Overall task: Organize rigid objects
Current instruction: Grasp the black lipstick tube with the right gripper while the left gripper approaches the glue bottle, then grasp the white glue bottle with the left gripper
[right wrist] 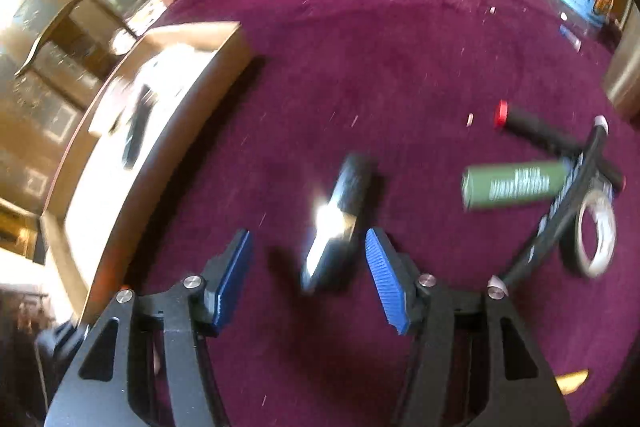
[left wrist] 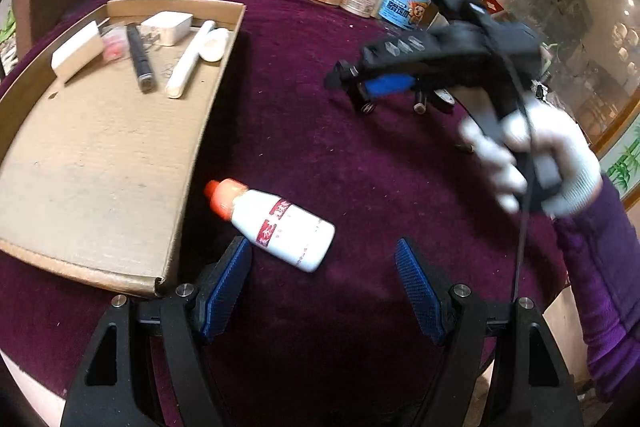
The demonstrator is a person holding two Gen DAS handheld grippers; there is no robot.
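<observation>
Both tongs stood wide and empty. The left gripper (left wrist: 324, 287), at lower centre, should straddle the white bottle (left wrist: 280, 227) across its body before closing; the right gripper (right wrist: 308, 279) likewise over the dark blurred object (right wrist: 336, 223).

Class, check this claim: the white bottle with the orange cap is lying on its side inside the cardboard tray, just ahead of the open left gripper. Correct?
Not quite. The left wrist view shows the bottle lying on the purple tablecloth beside the tray, not inside. The rest holds.
</observation>
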